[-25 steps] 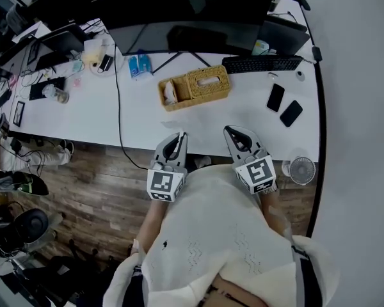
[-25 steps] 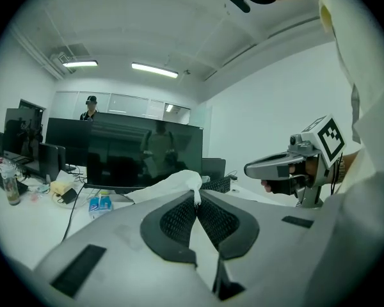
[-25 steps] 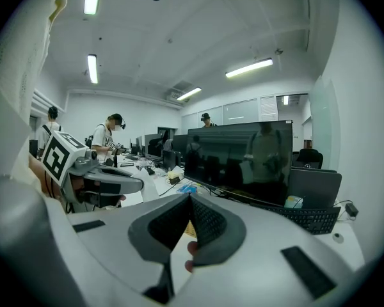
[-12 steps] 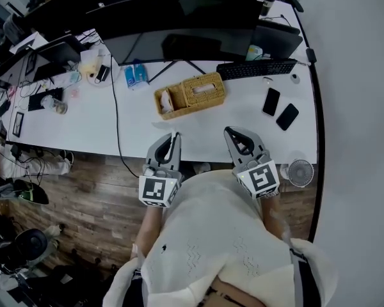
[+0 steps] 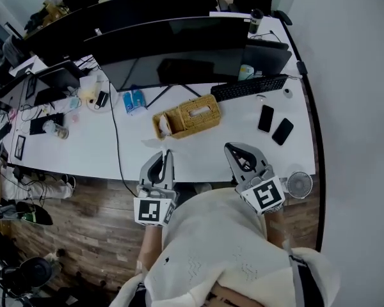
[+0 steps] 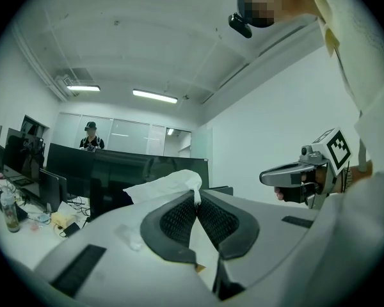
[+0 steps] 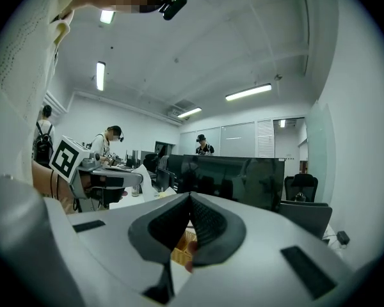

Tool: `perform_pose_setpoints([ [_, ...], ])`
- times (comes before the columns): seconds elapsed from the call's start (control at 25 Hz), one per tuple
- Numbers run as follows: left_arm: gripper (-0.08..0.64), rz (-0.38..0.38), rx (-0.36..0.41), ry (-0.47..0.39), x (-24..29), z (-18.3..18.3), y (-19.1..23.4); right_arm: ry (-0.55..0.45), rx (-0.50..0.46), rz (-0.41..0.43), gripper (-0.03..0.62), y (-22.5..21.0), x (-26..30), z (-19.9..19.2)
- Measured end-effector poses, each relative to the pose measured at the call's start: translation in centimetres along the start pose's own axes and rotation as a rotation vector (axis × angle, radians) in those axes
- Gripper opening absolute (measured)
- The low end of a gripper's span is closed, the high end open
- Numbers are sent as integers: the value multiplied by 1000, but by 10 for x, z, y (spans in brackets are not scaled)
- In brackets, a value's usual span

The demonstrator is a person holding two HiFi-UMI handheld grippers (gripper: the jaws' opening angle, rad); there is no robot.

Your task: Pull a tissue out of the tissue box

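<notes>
Woven wicker tissue box [image 5: 195, 112] sitting about mid-desk [image 5: 205, 149], skewed a bit to the near edge, slot facing up. Crumpled white tissue [image 6: 163, 187] up off the desk, pinched by one end in the closed left gripper [image 6: 196, 202], flopping left.

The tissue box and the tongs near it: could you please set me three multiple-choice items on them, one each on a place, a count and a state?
1. The tissue box stands:
A on the floor
B on the white desk, in front of the monitor
C on top of the monitor

2. Dark phones lying to the right of the box:
A one
B four
C two

3. The left gripper has its tongs:
A shut on a tissue
B wide apart
C shut on a phone

Key:
1 B, the head view shows it on the desk.
2 C, two phones lie side by side there.
3 A, the left gripper view shows the tissue pinched at the tips.
</notes>
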State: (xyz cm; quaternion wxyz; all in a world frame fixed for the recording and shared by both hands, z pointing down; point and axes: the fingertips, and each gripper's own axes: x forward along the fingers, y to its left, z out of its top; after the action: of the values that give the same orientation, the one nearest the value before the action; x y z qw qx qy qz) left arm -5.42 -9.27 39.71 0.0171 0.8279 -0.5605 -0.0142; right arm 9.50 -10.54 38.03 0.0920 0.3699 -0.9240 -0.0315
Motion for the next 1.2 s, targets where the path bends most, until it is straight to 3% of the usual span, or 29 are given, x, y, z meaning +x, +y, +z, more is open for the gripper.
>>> perform_pose_setpoints([
  [0.28,14,-5,19,3,3,1,-2,-19,74,11,0,-4,1,9],
  [1.2,14,-38,22,23,10,-3,-12,-21,66,-13,0,-7,-3,5],
])
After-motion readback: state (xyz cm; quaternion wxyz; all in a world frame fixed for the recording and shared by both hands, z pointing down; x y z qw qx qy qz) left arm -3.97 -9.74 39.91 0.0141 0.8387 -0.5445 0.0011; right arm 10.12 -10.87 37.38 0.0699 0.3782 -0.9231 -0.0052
